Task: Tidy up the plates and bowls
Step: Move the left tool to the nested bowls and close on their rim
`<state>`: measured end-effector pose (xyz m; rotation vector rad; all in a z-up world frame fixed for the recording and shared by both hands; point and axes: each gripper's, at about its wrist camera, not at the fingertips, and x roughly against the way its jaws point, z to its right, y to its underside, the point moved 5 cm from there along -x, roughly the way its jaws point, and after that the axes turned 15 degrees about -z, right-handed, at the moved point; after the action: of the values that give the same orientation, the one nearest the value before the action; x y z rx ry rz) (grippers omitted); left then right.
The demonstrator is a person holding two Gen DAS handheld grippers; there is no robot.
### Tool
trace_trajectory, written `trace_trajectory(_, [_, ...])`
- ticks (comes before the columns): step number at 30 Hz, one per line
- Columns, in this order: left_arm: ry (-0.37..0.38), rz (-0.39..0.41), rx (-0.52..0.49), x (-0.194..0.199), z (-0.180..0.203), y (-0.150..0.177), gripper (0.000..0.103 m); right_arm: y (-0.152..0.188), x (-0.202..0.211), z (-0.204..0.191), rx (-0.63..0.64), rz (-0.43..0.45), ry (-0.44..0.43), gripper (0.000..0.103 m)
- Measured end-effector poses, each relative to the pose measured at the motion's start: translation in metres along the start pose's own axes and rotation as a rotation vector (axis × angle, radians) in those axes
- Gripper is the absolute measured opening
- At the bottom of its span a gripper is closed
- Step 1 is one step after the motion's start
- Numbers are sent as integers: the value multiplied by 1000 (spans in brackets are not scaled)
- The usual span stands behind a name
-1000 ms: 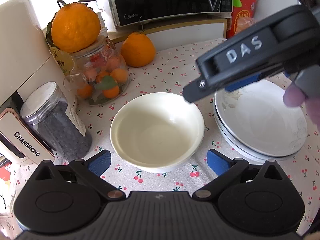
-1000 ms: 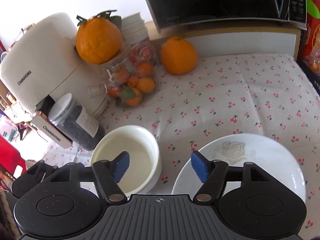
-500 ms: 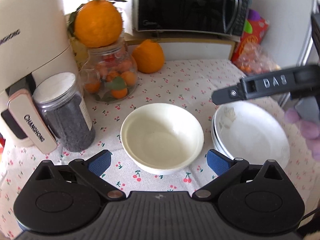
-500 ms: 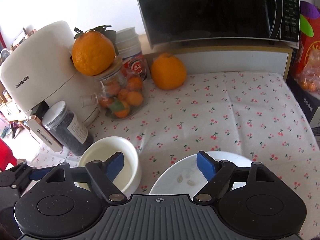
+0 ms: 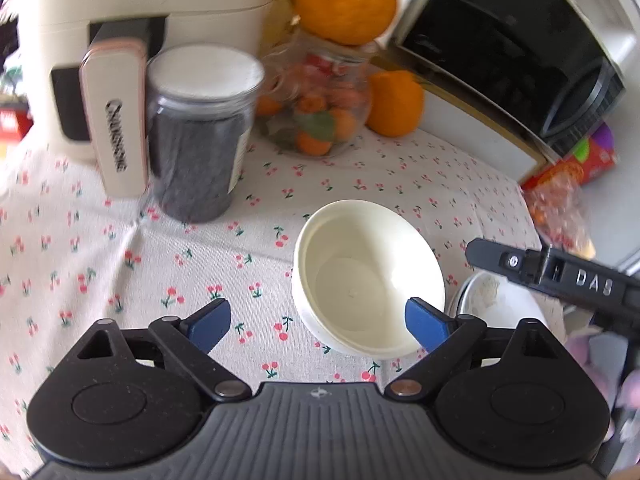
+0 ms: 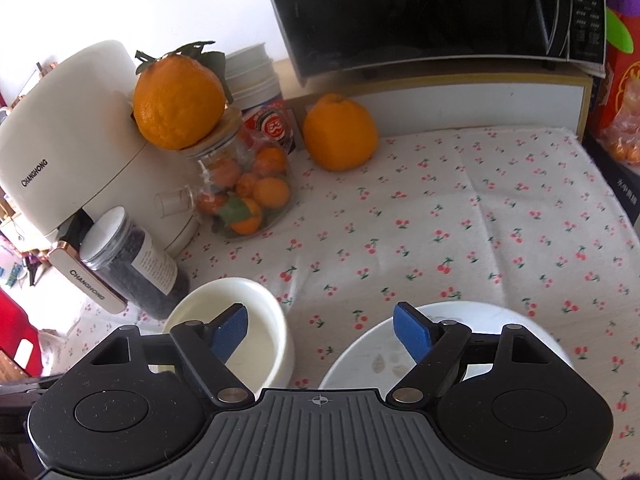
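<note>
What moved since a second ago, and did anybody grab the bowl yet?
Not yet. The left hand-held gripper rolled and shifted, so the bowl now sits off to its right; its jaws are closing with nothing gripped. The right hand-held gripper opened slightly. Bowl, plates and jars stayed put.

Beyond the fingertips a cherry-print tablecloth (image 6: 460, 216) spreads across the whole surface. Far ahead and to the left of the fingers stands a cream appliance (image 6: 68, 152) lettered CHANGHONG, with a dark-filled canister (image 6: 132, 264) touching its front. Just right of those, a glass jar (image 6: 244, 196) of small oranges carries a large orange (image 6: 178, 102) on its lid. A second orange (image 6: 340, 136) sits on the cloth near the jar, below a black microwave (image 6: 432, 12) at the back.
</note>
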<state>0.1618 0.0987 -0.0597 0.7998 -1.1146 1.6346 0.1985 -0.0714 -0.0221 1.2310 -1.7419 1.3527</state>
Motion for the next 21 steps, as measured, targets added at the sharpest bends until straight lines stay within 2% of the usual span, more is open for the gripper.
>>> trace_trajectory(8, [48, -49, 125, -7, -6, 2, 84, -3, -19, -14, -3, -38, -27, 82])
trace_trajectory(13, [30, -57, 143, -11, -7, 2, 79, -5, -28, -20, -6, -52, -36, 82])
trace_trajectory(21, [31, -66, 153, -16, -7, 1, 65, -6, -37, -28, 18, -61, -30, 82])
